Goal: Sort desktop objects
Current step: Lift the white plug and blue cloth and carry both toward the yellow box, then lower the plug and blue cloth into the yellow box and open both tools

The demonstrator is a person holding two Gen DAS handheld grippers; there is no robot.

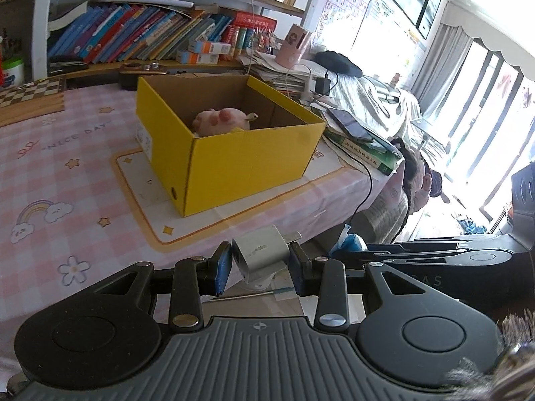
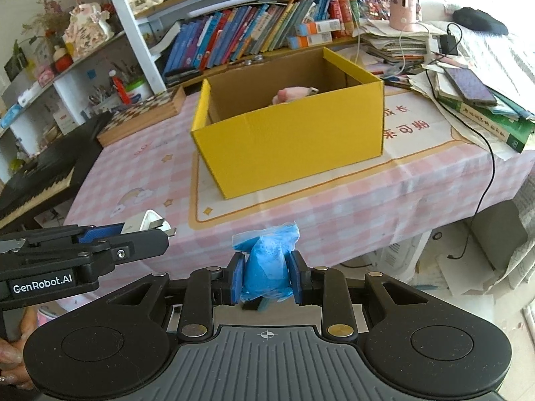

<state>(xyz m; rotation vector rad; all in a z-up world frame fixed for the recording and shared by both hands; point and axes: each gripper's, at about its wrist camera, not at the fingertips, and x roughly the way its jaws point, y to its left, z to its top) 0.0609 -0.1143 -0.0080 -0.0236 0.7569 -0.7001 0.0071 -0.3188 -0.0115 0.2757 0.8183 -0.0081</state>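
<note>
Silver-grey plug adapter [image 1: 260,255], boxy with metal prongs, sits clamped in my left gripper [image 1: 260,269] short of the yellow box [image 1: 234,163] on the checked cloth, while my right gripper [image 2: 265,275] squeezes a crumpled blue packet [image 2: 265,264].

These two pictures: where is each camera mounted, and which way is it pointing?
Left wrist: sits on the left gripper, looking down its fingers at the open yellow cardboard box; a grey plug adapter is clamped.
Right wrist: sits on the right gripper, clamping a crumpled blue plastic bag; fingertips show.
Shared: box, pink checked tablecloth, each other's gripper.
</note>
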